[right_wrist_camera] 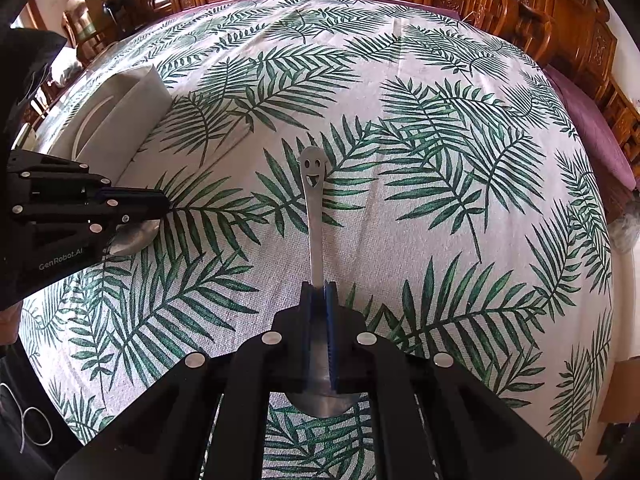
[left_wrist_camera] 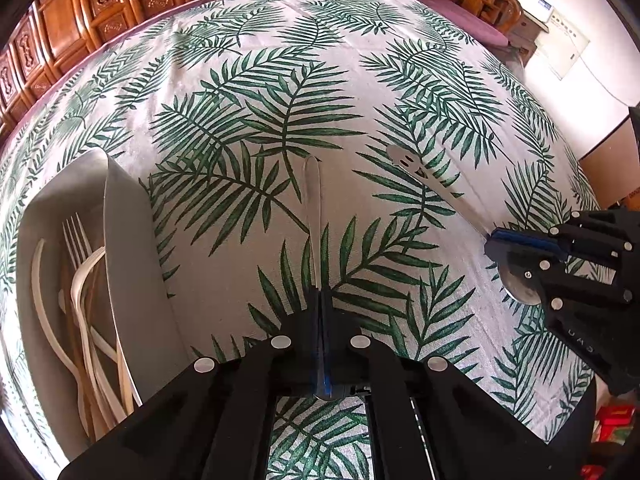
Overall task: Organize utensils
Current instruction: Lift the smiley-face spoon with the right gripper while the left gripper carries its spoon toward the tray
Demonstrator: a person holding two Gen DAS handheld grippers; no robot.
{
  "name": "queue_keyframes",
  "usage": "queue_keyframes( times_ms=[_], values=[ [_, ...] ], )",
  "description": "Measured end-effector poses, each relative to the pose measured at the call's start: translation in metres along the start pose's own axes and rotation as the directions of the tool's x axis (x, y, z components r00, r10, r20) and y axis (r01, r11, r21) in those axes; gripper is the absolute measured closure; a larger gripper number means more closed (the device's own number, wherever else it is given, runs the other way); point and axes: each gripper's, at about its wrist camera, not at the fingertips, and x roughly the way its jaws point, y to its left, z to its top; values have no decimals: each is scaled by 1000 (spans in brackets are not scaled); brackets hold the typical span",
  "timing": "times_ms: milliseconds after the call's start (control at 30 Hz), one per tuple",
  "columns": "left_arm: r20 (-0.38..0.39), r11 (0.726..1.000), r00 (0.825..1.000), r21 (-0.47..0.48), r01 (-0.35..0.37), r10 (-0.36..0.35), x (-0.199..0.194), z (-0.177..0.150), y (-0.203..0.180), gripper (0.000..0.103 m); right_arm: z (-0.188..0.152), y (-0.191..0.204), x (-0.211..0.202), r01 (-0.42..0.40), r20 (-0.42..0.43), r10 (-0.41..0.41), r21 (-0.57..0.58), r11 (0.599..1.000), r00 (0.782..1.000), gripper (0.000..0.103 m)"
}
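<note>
A: Start with the desk [left_wrist_camera: 320,60] — leaf-print cloth, grey tray [left_wrist_camera: 132,240] at the left edge with white forks [left_wrist_camera: 86,280] already inside.

B: And the spoons?

A: Two. The left claw [left_wrist_camera: 320,300] is clenched on the plain spoon [left_wrist_camera: 312,200]; the right claw [right_wrist_camera: 319,296] grips the smiley-handled spoon [right_wrist_camera: 314,184], both near the bowl end.

B: So lift straight — handles may droop — then lay each alongside the forks, one claw at a time.

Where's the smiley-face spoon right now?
The smiley-face spoon is clamped in the right gripper, handle pointing away over the leaf-print tablecloth, right of the left gripper.
</note>
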Motion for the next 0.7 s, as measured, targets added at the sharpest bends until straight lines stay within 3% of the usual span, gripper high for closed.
queue_keyframes(
  times_ms=[300,433,533,600,700],
  values=[
    [-8,1000,1000,1,0,0,2,5,-1,101,12,1,5,5,-6,-5,-23,1000,1000,94],
    [-12,1000,1000,15,20,-20,3,9,-5,89,14,1,6,4,-1,-4,-22,1000,1000,94],
    [0,1000,1000,27,4,-4,4,12,-6,90,13,1,5,-2,8,2,-22,1000,1000,94],
    [8,999,1000,31,-19,19,5,13,-5,101,12,1,5,-10,9,10,-19,1000,1000,95],
    [11,1000,1000,30,0,-1,4,14,-1,102,9,1,3,-14,10,15,-20,1000,1000,96]
  ],
)
